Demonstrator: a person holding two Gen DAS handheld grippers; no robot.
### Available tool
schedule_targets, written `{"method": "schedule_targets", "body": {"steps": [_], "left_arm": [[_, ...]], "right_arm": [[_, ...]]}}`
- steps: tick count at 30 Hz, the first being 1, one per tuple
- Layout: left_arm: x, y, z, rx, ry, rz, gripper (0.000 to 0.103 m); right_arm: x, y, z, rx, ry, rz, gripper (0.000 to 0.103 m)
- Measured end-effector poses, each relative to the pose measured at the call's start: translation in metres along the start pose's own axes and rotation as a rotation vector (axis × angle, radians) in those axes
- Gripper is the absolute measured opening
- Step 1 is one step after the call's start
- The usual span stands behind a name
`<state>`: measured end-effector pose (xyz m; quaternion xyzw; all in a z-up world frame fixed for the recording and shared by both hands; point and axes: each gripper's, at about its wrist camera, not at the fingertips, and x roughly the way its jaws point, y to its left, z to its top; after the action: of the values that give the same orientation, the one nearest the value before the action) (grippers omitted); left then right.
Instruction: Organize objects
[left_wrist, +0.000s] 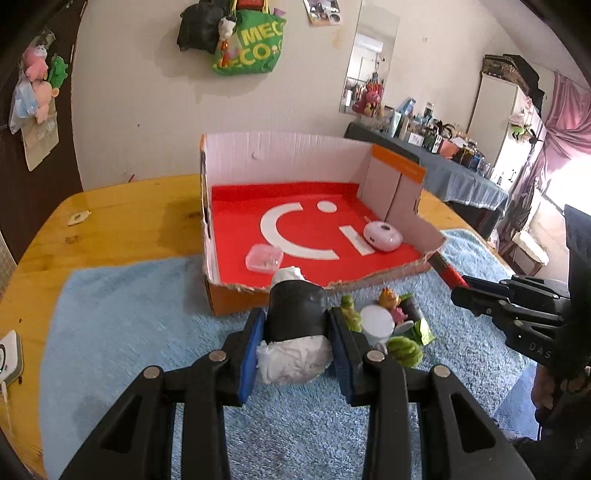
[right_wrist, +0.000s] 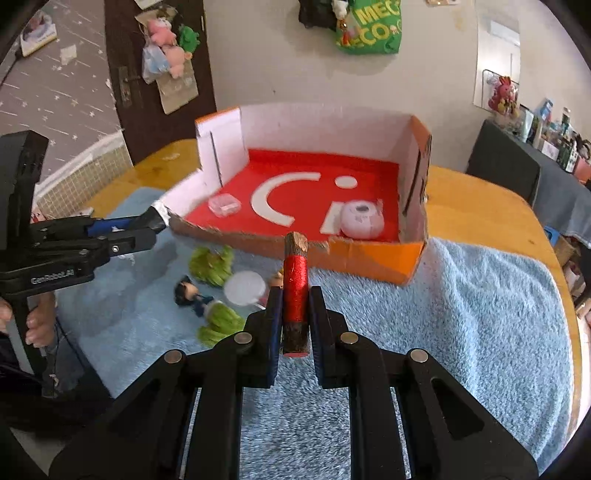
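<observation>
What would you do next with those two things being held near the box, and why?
Probably carry both forward over the torn front wall of the box and let go. The left gripper is shut on a black-wrapped bundle, the right gripper on a red-wound stick, both short of the box, where a clear case and a pink round gadget already lie.

Left tool (left_wrist: 297, 332) and right tool (right_wrist: 294, 317) are each clamped on something, held side by side.

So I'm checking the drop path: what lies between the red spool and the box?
Only bare blue towel between red spool and box, per right wrist view.
</observation>
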<state>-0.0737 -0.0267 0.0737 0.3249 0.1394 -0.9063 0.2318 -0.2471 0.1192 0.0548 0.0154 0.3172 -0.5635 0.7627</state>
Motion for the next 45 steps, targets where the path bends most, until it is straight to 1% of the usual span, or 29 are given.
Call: {"method": "schedule_targets", "body": {"steps": [8, 13, 18, 20, 24, 28, 33, 37, 41, 42, 45], "left_arm": [[-0.004, 0.0, 0.004, 0.001, -0.017, -0.005, 0.037], [-0.011, -0.004, 0.012, 0.012, -0.042, -0.011, 0.037], [-0.017, -0.011, 0.03, 0.037, -0.078, -0.012, 0.037], [-0.017, -0.015, 0.039, 0.051, -0.086, -0.016, 0.037], [-0.012, -0.02, 0.056, 0.072, -0.09, -0.027, 0.037], [0.006, -0.023, 0.071, 0.086, -0.049, -0.042, 0.037], [0.044, -0.026, 0.083, 0.111, 0.052, -0.053, 0.037], [0.07, -0.025, 0.082, 0.131, 0.127, -0.055, 0.037], [0.092, -0.025, 0.076, 0.154, 0.189, -0.051, 0.037], [0.095, -0.025, 0.074, 0.11, 0.189, -0.013, 0.037], [0.106, -0.026, 0.068, 0.127, 0.212, 0.0, 0.037]], "right_arm": [[0.003, 0.0, 0.004, 0.01, 0.0, 0.006, 0.013], [-0.003, -0.002, 0.011, 0.01, -0.021, 0.002, 0.013], [-0.006, -0.004, 0.029, 0.0, -0.048, 0.0, 0.013], [-0.005, -0.007, 0.038, 0.0, -0.066, -0.001, 0.013], [0.0, -0.01, 0.058, -0.018, -0.068, 0.006, 0.013], [0.017, -0.015, 0.076, -0.037, -0.03, 0.027, 0.013], [0.05, -0.019, 0.088, -0.066, 0.066, 0.051, 0.013], [0.076, -0.024, 0.09, -0.084, 0.147, 0.051, 0.013], [0.096, -0.028, 0.086, -0.098, 0.21, 0.047, 0.013], [0.101, -0.028, 0.085, -0.103, 0.217, 0.046, 0.013], [0.111, -0.027, 0.082, -0.116, 0.254, 0.047, 0.013]]}}
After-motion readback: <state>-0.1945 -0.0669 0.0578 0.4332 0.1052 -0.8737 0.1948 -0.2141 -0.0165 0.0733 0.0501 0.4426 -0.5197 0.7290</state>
